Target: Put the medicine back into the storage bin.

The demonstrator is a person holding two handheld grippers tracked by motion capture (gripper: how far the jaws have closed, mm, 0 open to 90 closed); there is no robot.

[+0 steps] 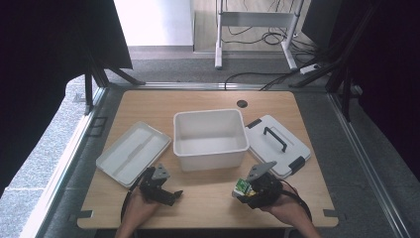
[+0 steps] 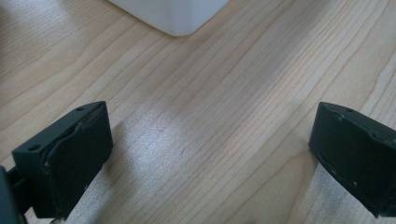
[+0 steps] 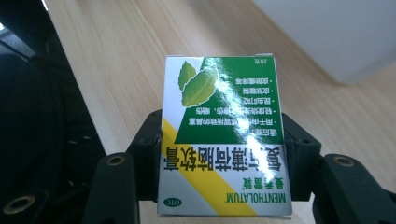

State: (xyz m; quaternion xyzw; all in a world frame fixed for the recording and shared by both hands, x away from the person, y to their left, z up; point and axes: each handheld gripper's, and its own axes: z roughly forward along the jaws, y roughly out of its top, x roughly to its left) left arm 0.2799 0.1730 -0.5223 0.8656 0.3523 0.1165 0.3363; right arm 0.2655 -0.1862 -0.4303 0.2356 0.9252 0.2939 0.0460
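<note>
High view: the right tongs (image 1: 246, 191) sit near the front edge of the surface (image 1: 208, 101), clamped on a small green-and-white carton (image 1: 241, 187). The carton is just in front of the open white bin (image 1: 210, 136), towards its right corner. The left tongs (image 1: 168, 194) hang over bare wood to the left, jaws spread and nothing between them. A flat white tray (image 1: 132, 152) lies left of the bin, and a lid (image 1: 277, 144) with a black handle lies right of it.

Left gripper view: both pads stand wide apart above the wood grain, and a corner of the bin (image 2: 170, 16) shows at the top.

Right gripper view: the carton (image 3: 224, 135) fills the gap between the jaws, which press on its two narrow sides low down, so most of its printed face rises clear above them. Its print reads upside down here. It looks like thin, glossy card, probably light and partly hollow, so it should crush or bow under a hard squeeze and could slip on its sheen. The narrow sides, near the folded edges where card is stiffest, seem the best place to hold, with modest pressure.
</note>
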